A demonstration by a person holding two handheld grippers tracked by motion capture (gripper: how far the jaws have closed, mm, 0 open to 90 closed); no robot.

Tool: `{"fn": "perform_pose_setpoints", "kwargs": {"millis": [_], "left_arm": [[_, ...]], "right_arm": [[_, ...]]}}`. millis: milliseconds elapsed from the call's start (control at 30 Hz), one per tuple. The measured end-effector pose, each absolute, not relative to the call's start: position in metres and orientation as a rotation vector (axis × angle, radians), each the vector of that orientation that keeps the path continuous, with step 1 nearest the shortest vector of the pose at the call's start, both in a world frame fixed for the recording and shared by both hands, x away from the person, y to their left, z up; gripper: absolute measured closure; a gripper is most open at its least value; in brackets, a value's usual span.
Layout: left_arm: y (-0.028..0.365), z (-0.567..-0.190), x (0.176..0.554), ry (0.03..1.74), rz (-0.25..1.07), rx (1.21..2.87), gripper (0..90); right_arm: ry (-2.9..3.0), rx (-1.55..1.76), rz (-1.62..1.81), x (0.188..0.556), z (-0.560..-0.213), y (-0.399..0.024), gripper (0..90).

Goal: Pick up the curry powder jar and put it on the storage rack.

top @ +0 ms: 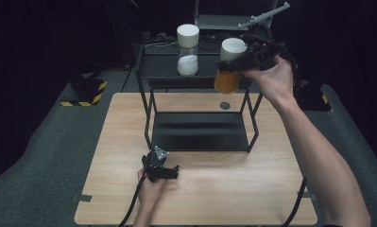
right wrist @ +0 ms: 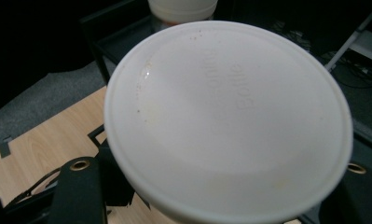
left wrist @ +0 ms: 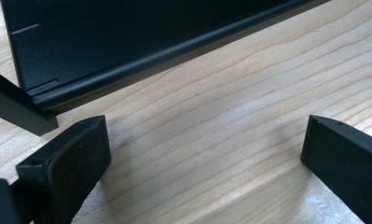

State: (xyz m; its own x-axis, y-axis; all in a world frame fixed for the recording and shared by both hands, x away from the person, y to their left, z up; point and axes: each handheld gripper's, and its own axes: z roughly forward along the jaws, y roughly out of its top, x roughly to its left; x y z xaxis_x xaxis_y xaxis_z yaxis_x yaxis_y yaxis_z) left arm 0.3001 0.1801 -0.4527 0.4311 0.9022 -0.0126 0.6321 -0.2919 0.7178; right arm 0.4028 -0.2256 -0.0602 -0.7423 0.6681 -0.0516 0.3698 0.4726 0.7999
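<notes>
A jar of orange contents [top: 227, 79] with a white lid [right wrist: 228, 121] hangs in the air at the right end of the black rack's top shelf [top: 162, 67]. My right gripper [top: 229, 65] is shut on it just under the lid, its left finger [right wrist: 79, 191] showing beside the lid. A second jar [top: 187, 49], with white contents and a white lid, stands on that top shelf to the left. My left gripper [top: 169, 172] rests on the wooden table [top: 124, 123] in front of the rack's lower shelf [top: 200, 130]. It stands open [left wrist: 207, 158] with bare wood between its fingers [left wrist: 76, 158].
The lower shelf's front edge [left wrist: 141, 65] lies just beyond the left gripper. A small dark round mark [top: 225, 105] sits on the table behind the rack. A yellow-and-black striped block [top: 84, 92] lies on the floor at the far left. Dark equipment stands behind the rack.
</notes>
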Motion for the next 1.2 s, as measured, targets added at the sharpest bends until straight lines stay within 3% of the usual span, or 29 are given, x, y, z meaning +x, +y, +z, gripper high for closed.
{"fn": "perform_pose_setpoints", "kwargs": {"millis": [567,1200], "left_arm": [[0.18,-0.453,0.3,1.287,0.529,2.032,1.4],[0.18,-0.453,0.3,1.288,0.529,2.032,1.3]], "right_arm": [[2.285,1.02,1.067,0.434,-0.051,-0.191,34.2],[2.218,1.116,1.031,0.461,-0.063,-0.165,34.2]]}}
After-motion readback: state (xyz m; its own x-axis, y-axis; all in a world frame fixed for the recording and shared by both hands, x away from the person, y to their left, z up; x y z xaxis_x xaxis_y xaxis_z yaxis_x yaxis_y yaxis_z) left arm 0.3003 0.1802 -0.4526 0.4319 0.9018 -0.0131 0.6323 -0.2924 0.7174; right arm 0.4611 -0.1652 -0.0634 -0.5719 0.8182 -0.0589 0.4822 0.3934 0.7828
